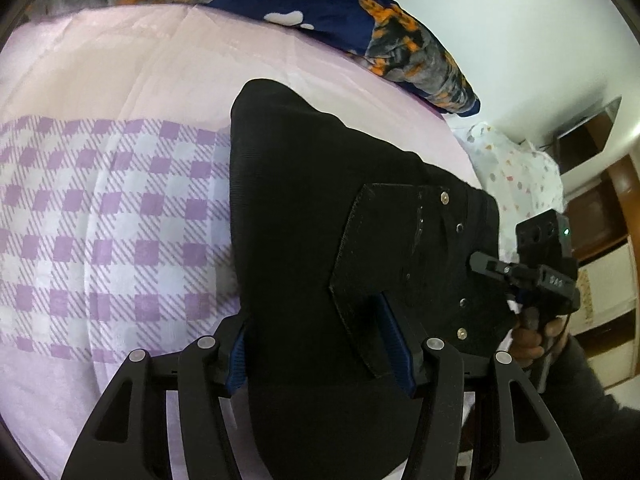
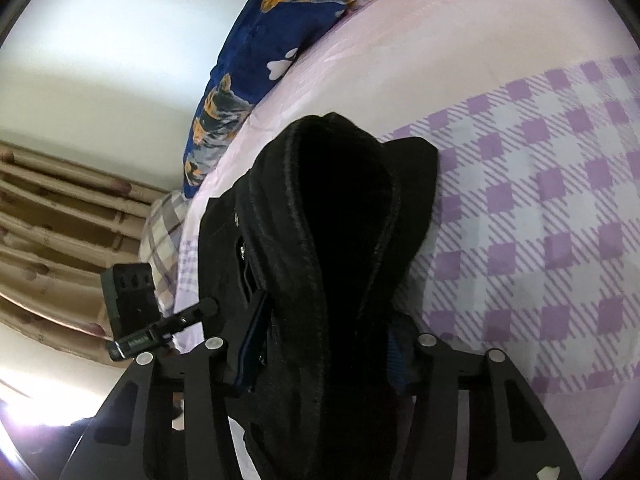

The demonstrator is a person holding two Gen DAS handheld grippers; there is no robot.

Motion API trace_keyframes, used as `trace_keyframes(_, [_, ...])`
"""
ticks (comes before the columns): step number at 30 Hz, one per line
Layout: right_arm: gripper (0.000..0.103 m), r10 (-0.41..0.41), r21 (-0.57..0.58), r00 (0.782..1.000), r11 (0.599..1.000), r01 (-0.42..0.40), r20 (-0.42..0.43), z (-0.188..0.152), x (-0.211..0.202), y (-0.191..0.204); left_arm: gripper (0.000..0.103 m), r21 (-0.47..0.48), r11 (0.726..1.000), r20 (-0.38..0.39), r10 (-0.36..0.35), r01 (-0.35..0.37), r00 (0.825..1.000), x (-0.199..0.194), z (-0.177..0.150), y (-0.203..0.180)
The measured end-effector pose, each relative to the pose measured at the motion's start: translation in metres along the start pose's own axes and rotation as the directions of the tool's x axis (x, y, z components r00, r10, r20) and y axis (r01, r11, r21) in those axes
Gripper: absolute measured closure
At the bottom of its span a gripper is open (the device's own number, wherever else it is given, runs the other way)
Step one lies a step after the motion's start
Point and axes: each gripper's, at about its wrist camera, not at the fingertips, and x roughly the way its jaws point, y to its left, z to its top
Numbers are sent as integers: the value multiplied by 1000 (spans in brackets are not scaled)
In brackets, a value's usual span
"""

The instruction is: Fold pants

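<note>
Pants (image 1: 304,208): black, a matte ribbed weave, bunched and lifted above the bed between both grippers; the far end droops onto the sheet. A flat patch pocket with stitched edges and 4 small metal rivets shows in the left wrist view. In the right wrist view the pants (image 2: 344,216) open into a dark, rounded hollow edged by a thick, fuzzy band.

Left gripper (image 1: 320,344): clenched on a thick fold of the pants, blue ribbed pads (image 1: 394,340) pressed against the cloth on both sides.

Right gripper (image 2: 324,352): likewise clamped on the pants, with cloth filling the whole gap between its blue pads (image 2: 396,360). From the left wrist view, the right gripper (image 1: 486,263) is a black boxy unit at the pants' right edge (a green light glows on its body), held by a hand (image 1: 532,340) in a dark sleeve.

Bed (image 1: 120,80): smooth pale pink sheet with faint creases, and a lilac-and-white check panel (image 1: 100,220) across it.

Blanket (image 1: 340,12): plush, navy with white paw prints and orange-grey dog shapes, heaped along the bed's far edge.

Curtain (image 2: 60,220): beige, in soft vertical folds, beside a plain white wall (image 2: 100,60).
</note>
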Motion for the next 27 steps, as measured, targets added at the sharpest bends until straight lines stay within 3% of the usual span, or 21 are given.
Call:
trace_keyframes(7, [55,-11,-19,1000,1000,12,13,-1,1,6,46,69,990,13,120,-121,993,5,-3,-17])
trace_keyframes(13, [54,-10,-37,999,999,11,32,-2,2,8,46,68,986,10,152,-152,988,9,0,-21])
trace_keyframes(17, [59,-33,-29,999,999,34,38,-4,1,8,47,74,981,8,180,-180,984,13,3,-26])
trace_keyframes(20, [66,-80,-62,996,995,83,47,-6,3,17,53,95,975,14,201,-201,980,13,2,-30])
trace_keyframes(27, [75,-100,-53,992,993,104,78,-6,-1,38,78,148,962,53,226,-231,973,3,2,-38])
